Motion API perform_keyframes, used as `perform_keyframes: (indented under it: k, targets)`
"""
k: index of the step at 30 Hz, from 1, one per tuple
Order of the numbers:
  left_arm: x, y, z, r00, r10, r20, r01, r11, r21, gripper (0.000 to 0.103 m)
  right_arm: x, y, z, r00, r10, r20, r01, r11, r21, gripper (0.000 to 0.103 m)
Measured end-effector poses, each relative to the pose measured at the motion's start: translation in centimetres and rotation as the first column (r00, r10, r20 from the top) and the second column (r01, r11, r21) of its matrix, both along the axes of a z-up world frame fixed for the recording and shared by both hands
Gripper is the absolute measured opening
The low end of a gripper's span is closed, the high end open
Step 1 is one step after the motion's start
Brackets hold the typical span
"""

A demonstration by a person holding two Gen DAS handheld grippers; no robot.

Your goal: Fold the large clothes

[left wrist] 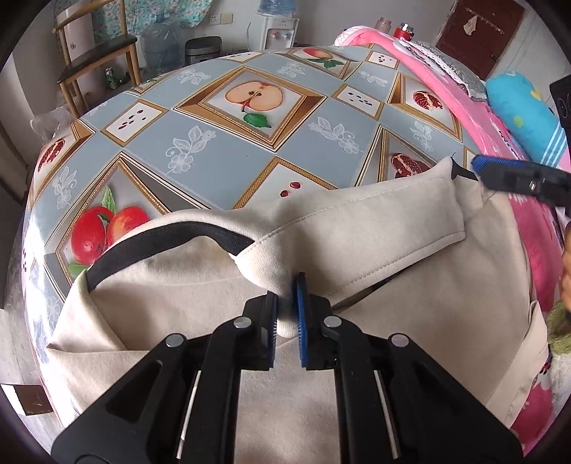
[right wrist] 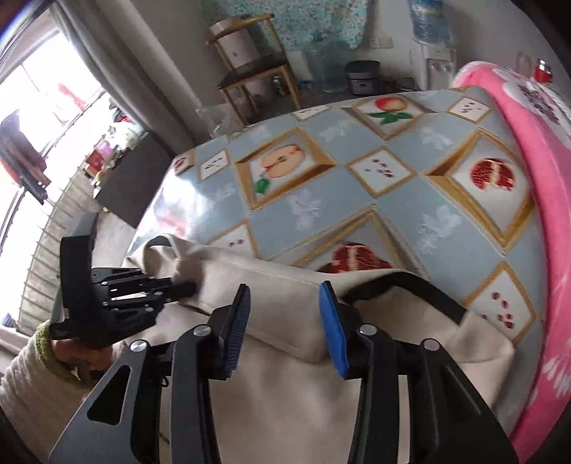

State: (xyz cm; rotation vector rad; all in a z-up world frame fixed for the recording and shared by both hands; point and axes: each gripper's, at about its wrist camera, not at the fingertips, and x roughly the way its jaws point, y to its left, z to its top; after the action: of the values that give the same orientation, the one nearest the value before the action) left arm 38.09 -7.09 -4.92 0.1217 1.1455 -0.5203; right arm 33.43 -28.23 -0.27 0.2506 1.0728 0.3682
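Fruit-printed tablecloth [left wrist: 221, 150] spread under a beige garment [left wrist: 392, 285] with black trim, lying at the near edge. Pinched in the left gripper [left wrist: 285, 303]: a bunched fold, jaws narrow. Above the cloth, right gripper [right wrist: 283, 321], jaws parted, gripping nothing.

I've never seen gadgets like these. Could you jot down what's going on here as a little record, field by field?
Setting: table with a fruit-print tablecloth
Garment: beige garment with black trim, lying partly folded on the table
Left gripper: shut, pinching a bunch of the beige cloth
Right gripper: jaws apart above the garment, nothing between them
Beside the table: pink blanket
Background: wooden chair, water dispenser
Fold: not finished
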Motion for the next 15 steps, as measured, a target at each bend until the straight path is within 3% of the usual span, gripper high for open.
perform_keyframes:
  k: [3,5,6,8,10,11,15]
  targets:
    - [0.0,0.1,0.0,1.000,0.008,0.000,-0.008,1.000,-0.013,0.010,0.7,3.8,-1.9,0.995,0.096,-0.029,-0.097,0.995,-0.019,0.020]
    - [0.2,0.6,-0.1,1.000,0.019,-0.013,-0.019,0.999,-0.044,0.012,1.0,5.0,-4.3,0.989,0.117,-0.085,-0.125,0.987,-0.096,0.019]
    - [0.5,1.1,-0.2,0.999,0.025,-0.029,-0.027,0.997,-0.072,0.013,0.6,5.1,-4.5,0.991,0.118,-0.068,-0.125,0.986,-0.108,0.018]
    - [1.2,2.9,0.2,0.995,0.085,-0.049,-0.091,0.987,-0.129,0.024,0.4,4.7,-4.6,0.990,0.116,-0.075,-0.124,0.987,-0.103,0.016]
    - [1.6,4.8,1.0,0.988,0.153,-0.037,-0.157,0.968,-0.194,0.024,0.3,4.5,-4.7,0.990,0.114,-0.082,-0.122,0.987,-0.104,0.016]
    - [1.4,5.6,1.9,0.983,0.184,-0.002,-0.179,0.958,-0.224,0.019,0.3,4.6,-4.7,0.990,0.116,-0.081,-0.125,0.986,-0.111,0.016]
    - [0.1,4.8,3.4,0.992,0.115,0.051,-0.095,0.949,-0.301,0.019,0.3,5.0,-4.7,0.990,0.121,-0.076,-0.130,0.982,-0.137,0.016]
